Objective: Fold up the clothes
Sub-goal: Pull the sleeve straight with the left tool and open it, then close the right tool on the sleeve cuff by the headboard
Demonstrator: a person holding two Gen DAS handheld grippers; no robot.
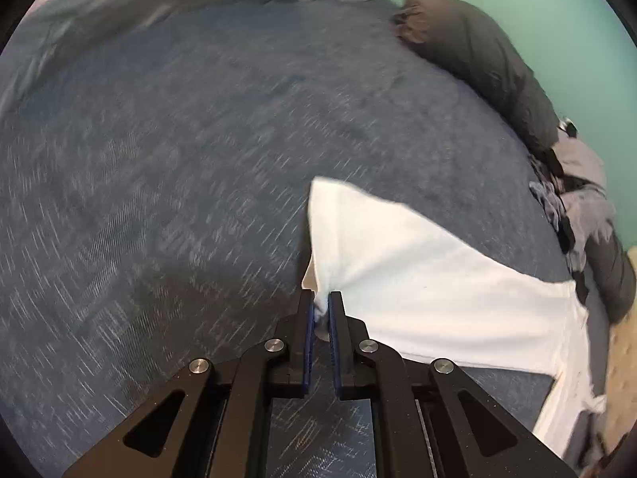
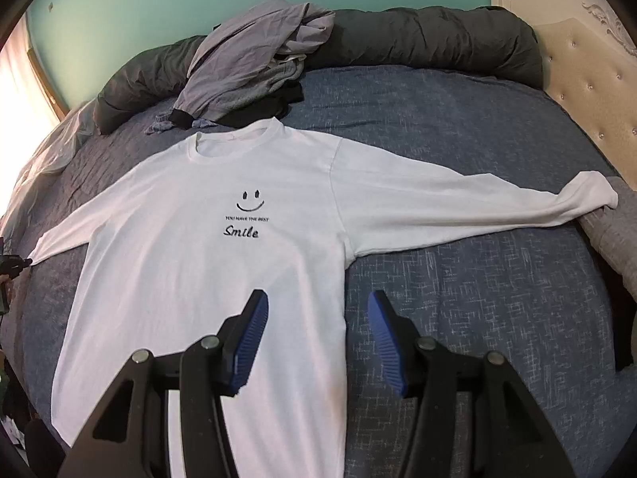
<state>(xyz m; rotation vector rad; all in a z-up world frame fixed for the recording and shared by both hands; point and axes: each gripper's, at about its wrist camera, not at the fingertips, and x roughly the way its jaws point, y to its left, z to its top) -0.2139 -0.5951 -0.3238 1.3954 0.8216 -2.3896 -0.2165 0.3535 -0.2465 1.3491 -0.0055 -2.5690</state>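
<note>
The right wrist view alone shows the whole white long-sleeved shirt [image 2: 223, 247], spread front-up on the blue bed cover [image 2: 477, 298], with a smiley face and the word "Smile" printed on its chest. Beyond the shirt's collar lies a heap of grey clothes [image 2: 254, 63] on a rolled dark duvet [image 2: 418, 40], and past the far end of the shirt's outstretched sleeve [image 2: 458, 203] stands a cream padded headboard [image 2: 589, 91]. The right tool [image 2: 318, 338] hangs over the lower side edge of the shirt with its jaws standing apart and nothing between them: one blue pad is over the white fabric, the other over the bed cover just beside the side seam. At the far edge of this view, at the tip of the shirt's other sleeve, a small dark shape shows; it is too small to tell more.

The left wrist view alone shows that grip close up. The left tool [image 1: 321, 298] has its jaws pressed together on a bunched bit of white shirt fabric [image 1: 398, 263], which spreads away from the tool in a taut fan across the bed cover [image 1: 159, 159]. This view is blurred, and the dark duvet [image 1: 489, 59] lies well beyond the shirt
</note>
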